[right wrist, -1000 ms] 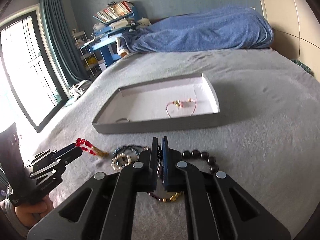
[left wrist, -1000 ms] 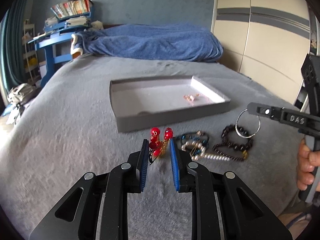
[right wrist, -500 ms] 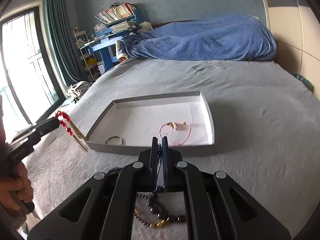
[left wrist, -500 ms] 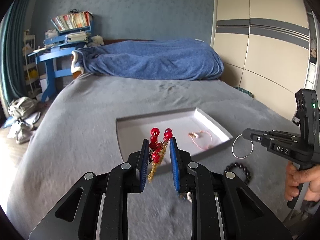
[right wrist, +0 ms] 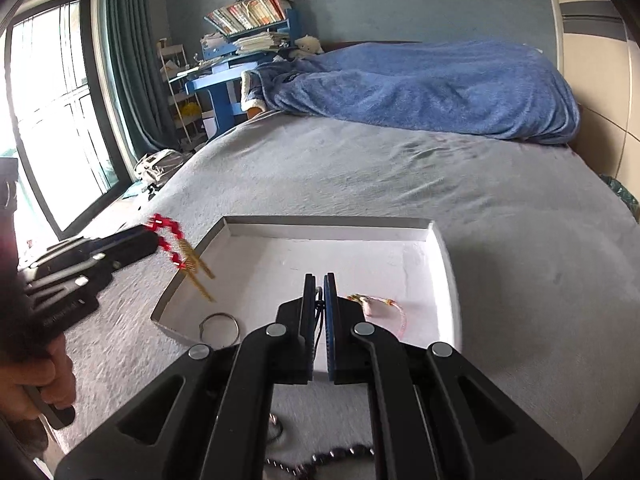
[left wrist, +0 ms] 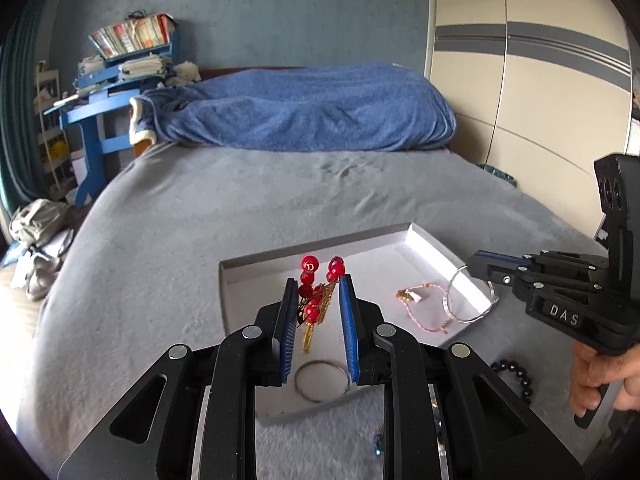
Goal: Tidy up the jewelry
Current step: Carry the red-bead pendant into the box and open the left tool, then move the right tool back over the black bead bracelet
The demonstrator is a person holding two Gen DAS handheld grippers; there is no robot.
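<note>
My left gripper is shut on a red bead ornament with a gold tassel, held in the air over the near left part of the shallow grey tray. My right gripper is shut on a thin silver hoop, which hangs by the tray's right rim; in the right wrist view only its edge shows between the pads. Inside the tray lie a pink thread bracelet and a small silver ring. The left gripper with the red beads shows at the tray's left corner.
A dark bead bracelet and other beads lie on the grey bedspread in front of the tray. A blue blanket is heaped at the bed's far end. A blue desk and a window are on the left, a wardrobe on the right.
Both grippers have risen from the jewelry pile and moved forward over the tray, the left carrying the red bead ornament, the right the silver hoop.
</note>
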